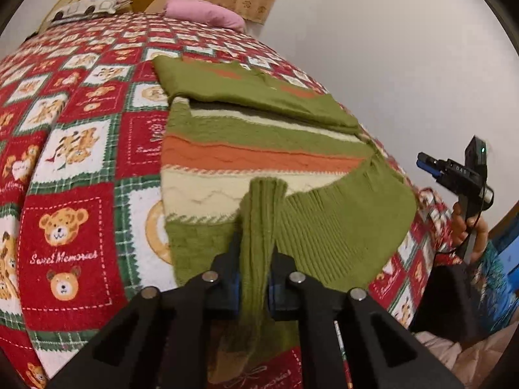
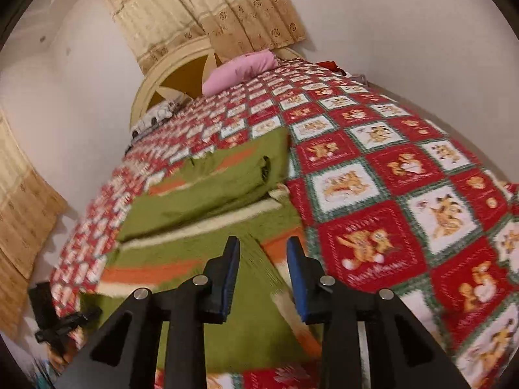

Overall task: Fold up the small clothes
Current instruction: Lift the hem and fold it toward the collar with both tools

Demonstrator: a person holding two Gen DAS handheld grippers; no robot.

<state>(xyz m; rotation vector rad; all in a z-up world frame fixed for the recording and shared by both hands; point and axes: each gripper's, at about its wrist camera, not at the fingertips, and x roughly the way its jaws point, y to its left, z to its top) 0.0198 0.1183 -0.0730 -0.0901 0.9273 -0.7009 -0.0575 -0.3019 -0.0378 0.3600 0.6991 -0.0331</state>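
While our left gripper (image 1: 254, 259) pinches a ribbed green band of the striped knit sweater (image 1: 259, 149), its jaws closed narrow on that strip at the lower centre of the left wrist frame, the garment lies spread on the bear-print quilt (image 1: 74, 168) across the middle of the picture. The band looks like a cuff or sleeve end, though we cannot say which for certain. One part of the sweater is already doubled over at the far end, toward the upper centre of the frame, so we judge the fold to be partly done, with the near sleeve being the piece now in hand.

At the right edge of the left wrist frame our right gripper (image 1: 425, 162) hangs off the bed's side, well apart from the cloth. Its own view shows its jaws standing wide and empty above the sweater (image 2: 201, 201), with nothing between the blue pads (image 2: 296, 275); that picture is smeared, so we cannot tell how near the knit they are. A pink pillow (image 2: 240, 71) sits near the headboard at the upper centre.

Next, we judge, the held strip needs carrying across the striped body and laying flat, while the free gripper comes in to hold down or take the opposite edge.
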